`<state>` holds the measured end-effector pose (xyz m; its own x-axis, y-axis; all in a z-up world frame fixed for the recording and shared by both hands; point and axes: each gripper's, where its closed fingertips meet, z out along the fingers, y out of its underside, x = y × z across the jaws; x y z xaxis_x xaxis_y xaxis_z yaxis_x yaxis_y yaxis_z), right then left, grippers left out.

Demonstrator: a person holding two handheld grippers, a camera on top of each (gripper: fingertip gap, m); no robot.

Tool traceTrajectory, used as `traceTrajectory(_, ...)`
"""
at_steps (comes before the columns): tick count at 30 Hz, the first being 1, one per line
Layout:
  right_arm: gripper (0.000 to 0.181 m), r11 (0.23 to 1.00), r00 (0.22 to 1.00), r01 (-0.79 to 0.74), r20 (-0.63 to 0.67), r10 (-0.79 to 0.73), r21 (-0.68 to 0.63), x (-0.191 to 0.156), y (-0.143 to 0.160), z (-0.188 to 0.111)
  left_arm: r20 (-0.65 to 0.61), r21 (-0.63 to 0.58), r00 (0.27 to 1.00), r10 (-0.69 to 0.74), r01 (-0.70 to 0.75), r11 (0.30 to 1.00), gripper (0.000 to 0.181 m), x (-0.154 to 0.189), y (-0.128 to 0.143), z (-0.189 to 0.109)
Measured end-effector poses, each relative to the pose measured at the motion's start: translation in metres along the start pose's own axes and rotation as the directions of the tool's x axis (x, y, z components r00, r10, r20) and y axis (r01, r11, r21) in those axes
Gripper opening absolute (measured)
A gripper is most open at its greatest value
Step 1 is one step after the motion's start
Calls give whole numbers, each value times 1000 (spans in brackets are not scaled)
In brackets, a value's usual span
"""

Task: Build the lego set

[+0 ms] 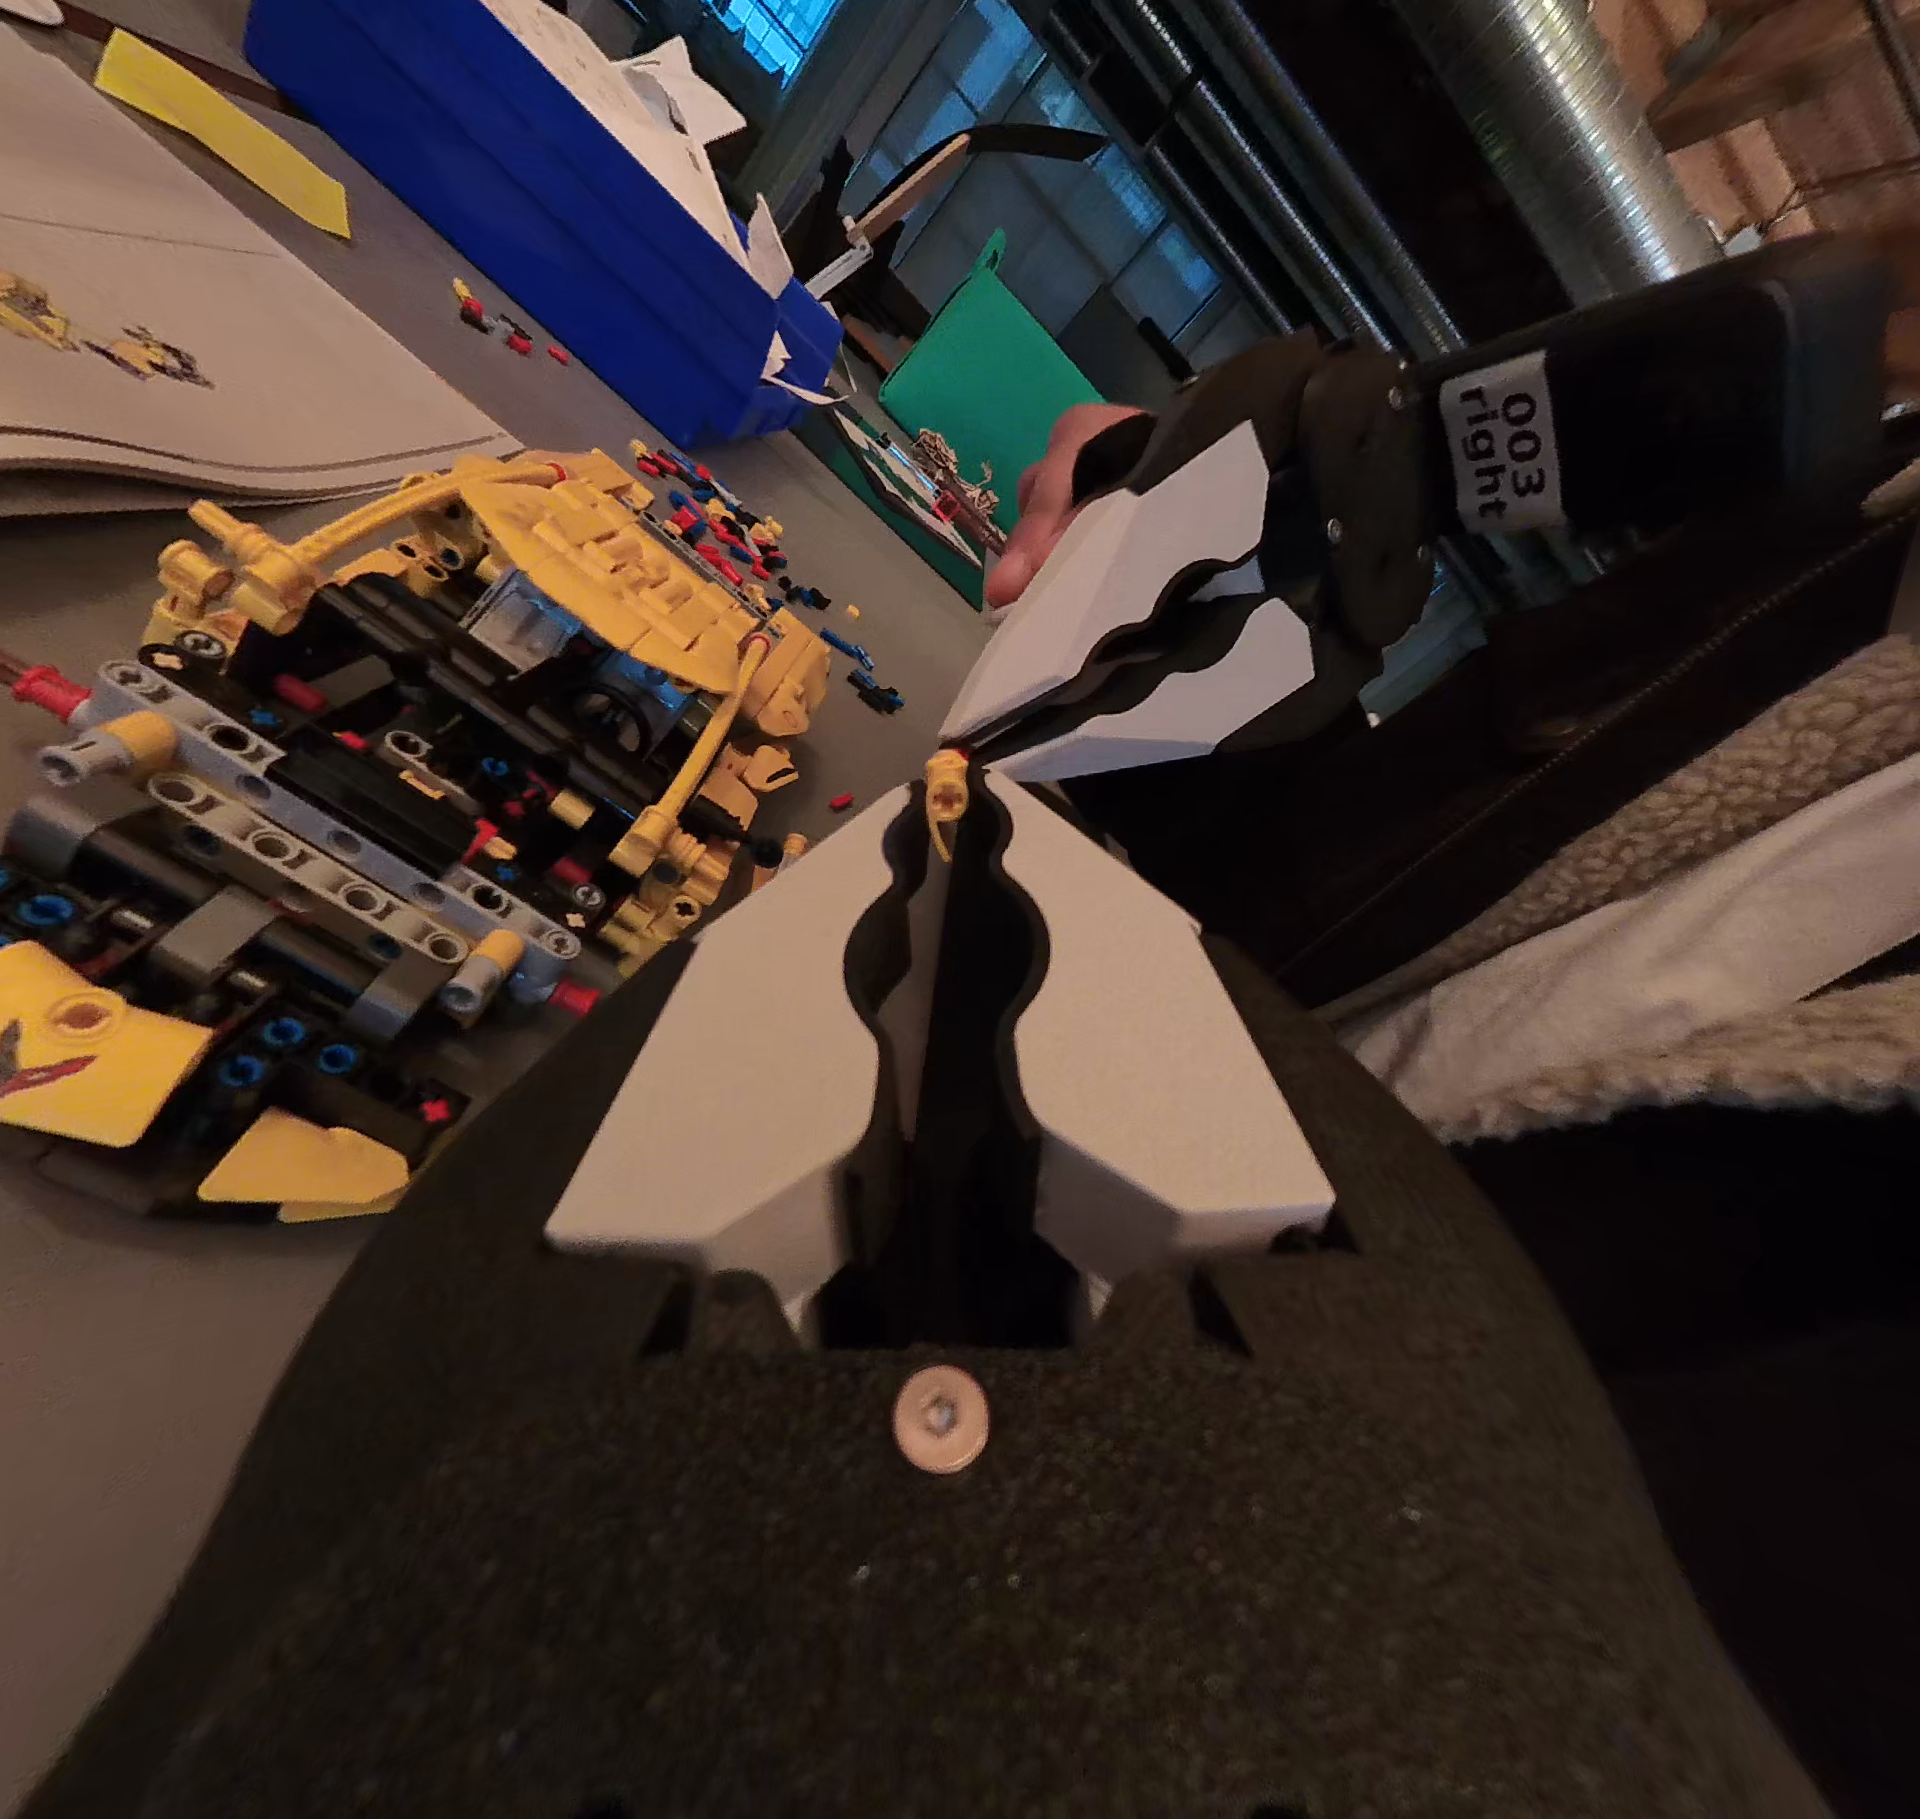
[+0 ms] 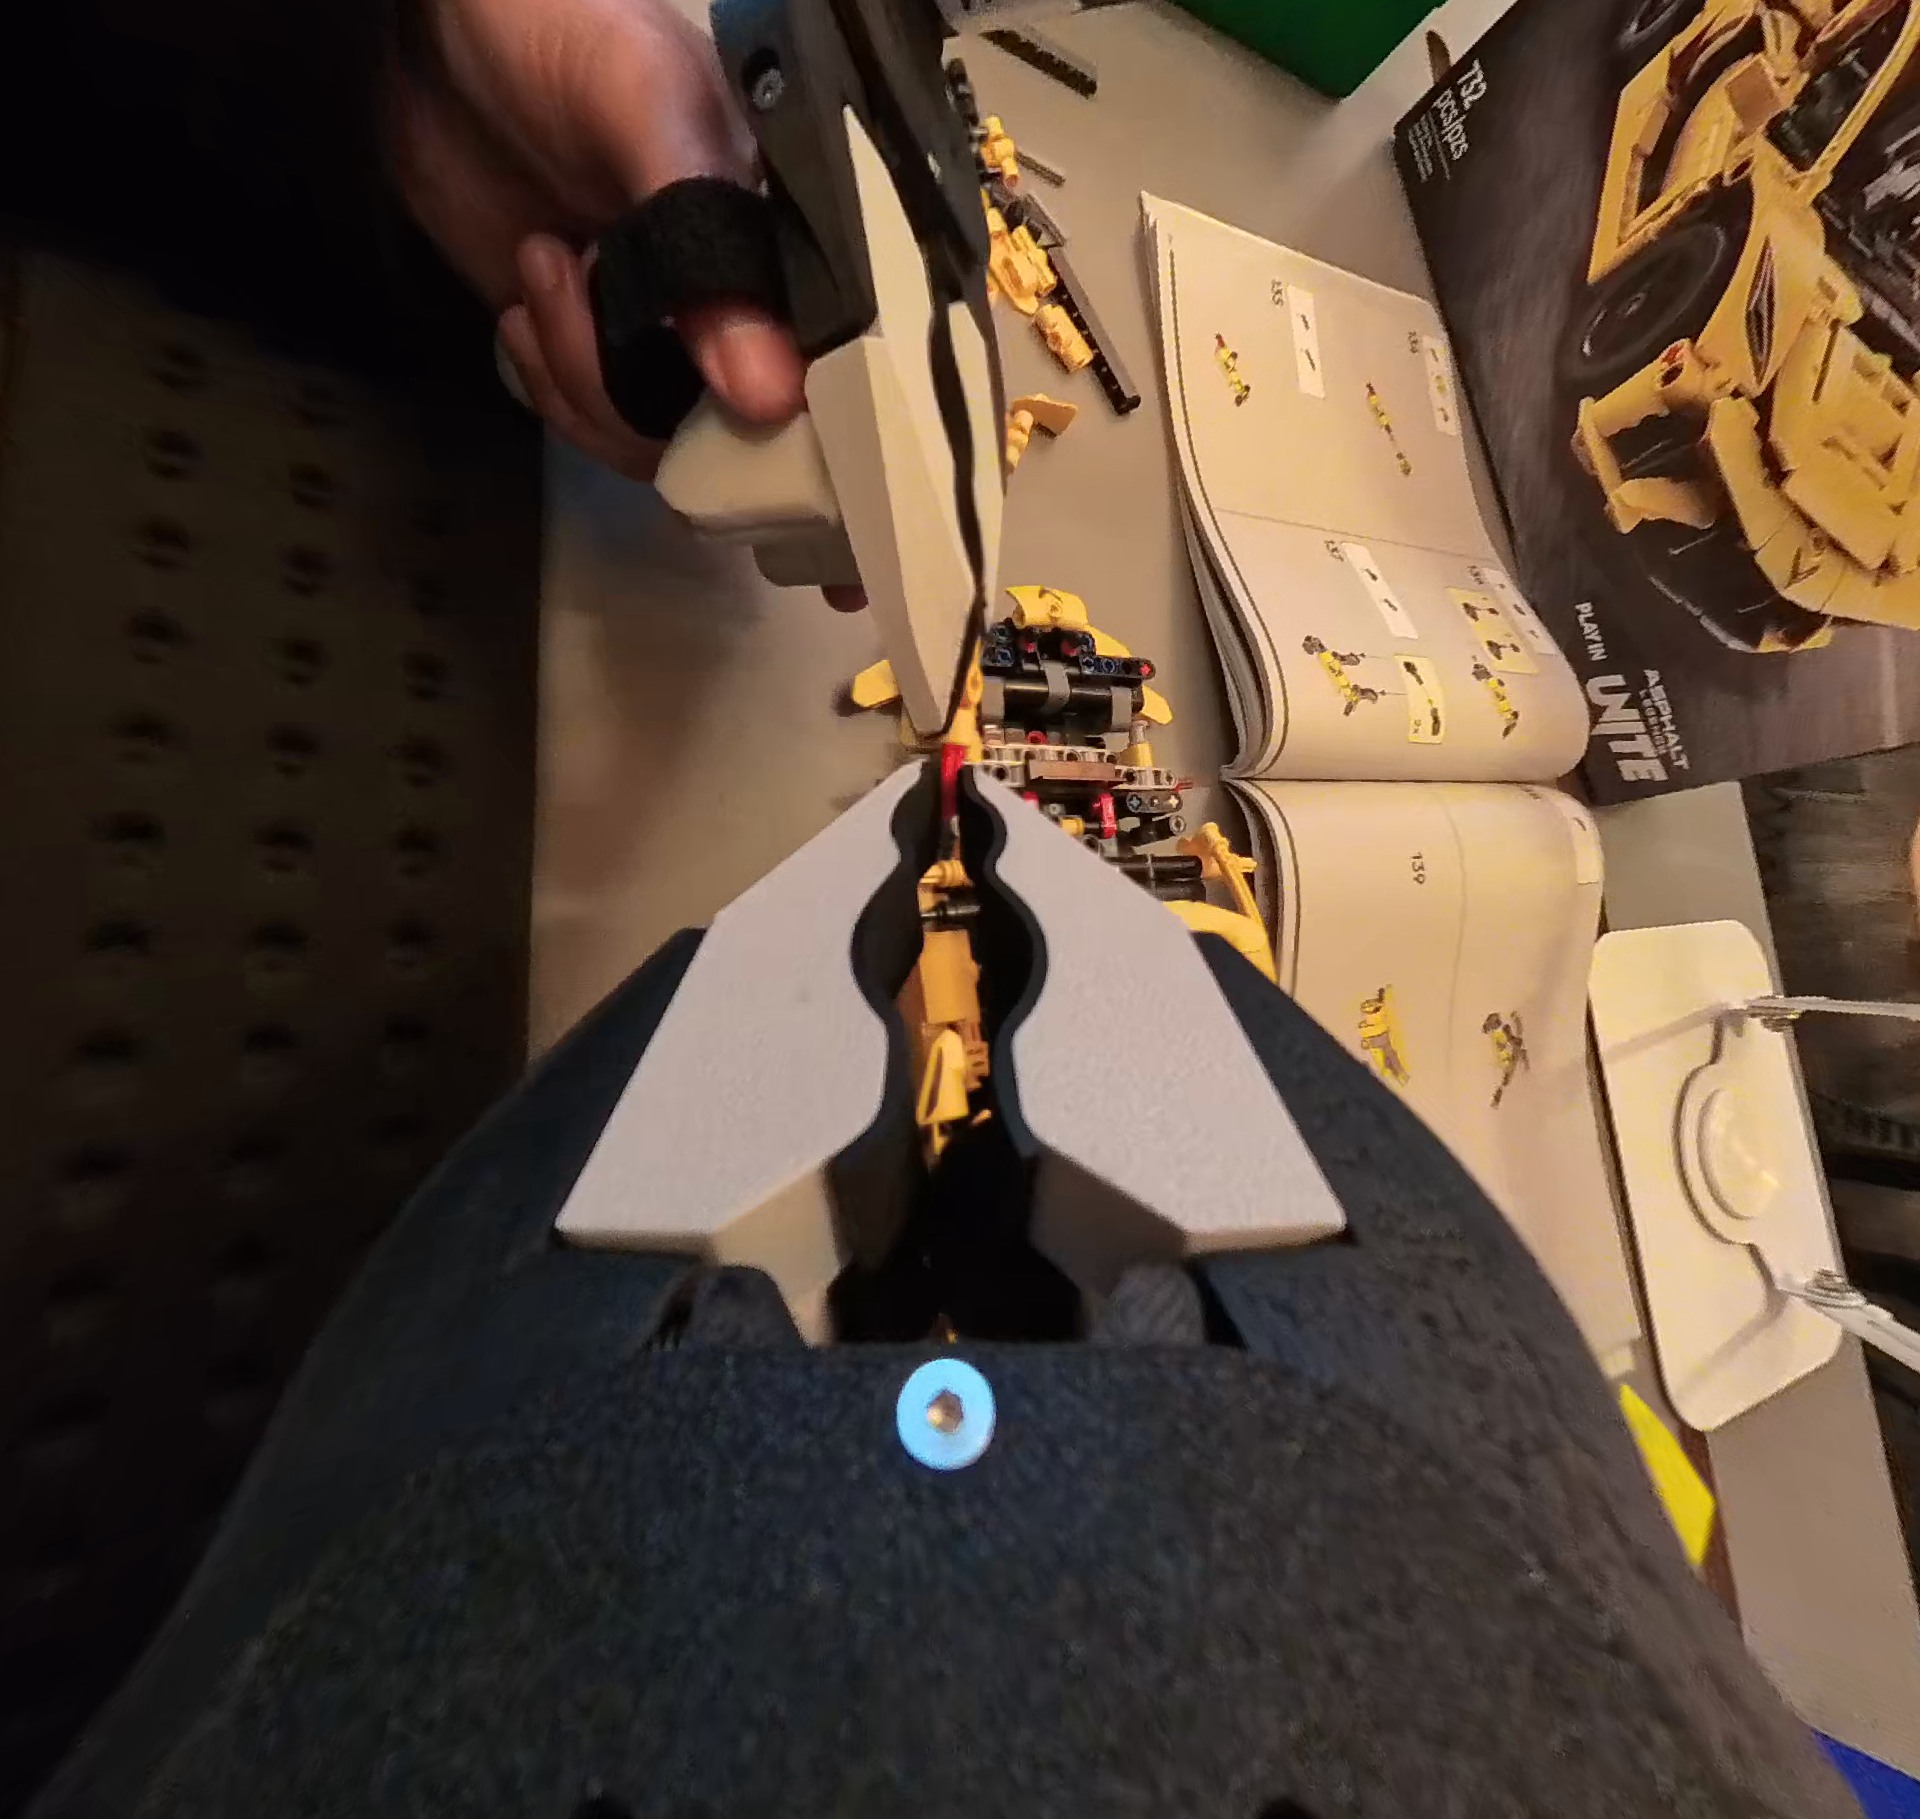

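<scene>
My left gripper [image 1: 943, 780] is shut on a small yellow connector [image 1: 943, 799], held above the table's near edge. My right gripper [image 1: 975, 739] comes in from the right and meets it tip to tip. In the right wrist view my right gripper [image 2: 943, 780] is shut on a small red pin [image 2: 951, 763] that touches the connector, with the left gripper [image 2: 951, 715] coming down from above. The half-built yellow and black car [image 1: 468, 709] stands on the table to the left, apart from both grippers. It also shows in the right wrist view [image 2: 1081, 720].
An open instruction booklet [image 2: 1351, 522] and the set's box [image 2: 1714, 315] lie beyond the car. Loose small parts [image 1: 727, 533] are scattered by a blue bin [image 1: 499, 138]. A white stand [image 2: 1714, 1146] sits at the right. A hand [image 2: 582, 211] holds the left gripper. My two grippers' fingertips are within a few centimetres of each other.
</scene>
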<state>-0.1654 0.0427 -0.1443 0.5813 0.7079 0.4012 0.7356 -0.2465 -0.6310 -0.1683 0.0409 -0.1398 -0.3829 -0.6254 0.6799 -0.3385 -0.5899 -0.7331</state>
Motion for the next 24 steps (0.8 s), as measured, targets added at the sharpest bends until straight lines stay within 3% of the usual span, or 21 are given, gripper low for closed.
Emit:
traceTrajectory(6, 1, 996, 998, -46, 45, 43, 78, -2, -1, 0, -36, -9, 998, -48, 48, 999, 6, 1, 2, 0)
traceTrajectory(10, 3, 957, 980, -191, 105, 171, 220, 3, -10, -6, -122, 44, 987, -102, 108, 993, 7, 10, -8, -3)
traceTrajectory(14, 12, 887, 962, -272, 87, 259, 374, 12, -21, -14, -150, 86, 980, -129, 143, 986, 6, 10, -15, -7)
traceTrajectory(19, 0, 862, 953, -299, 90, 288, 409, 12, -19, -16, -169, 93, 976, -139, 157, 983, 6, 12, -16, -8)
traceTrajectory(22, 0, 901, 943, -333, 112, 314, 277, 2, 6, -14, -128, 97, 984, -121, 134, 986, 7, 8, -16, -10)
traceTrajectory(24, 0, 887, 916, -396, 168, 364, 236, -12, 24, -19, -72, 124, 990, -121, 129, 984, 6, -1, -20, -20)
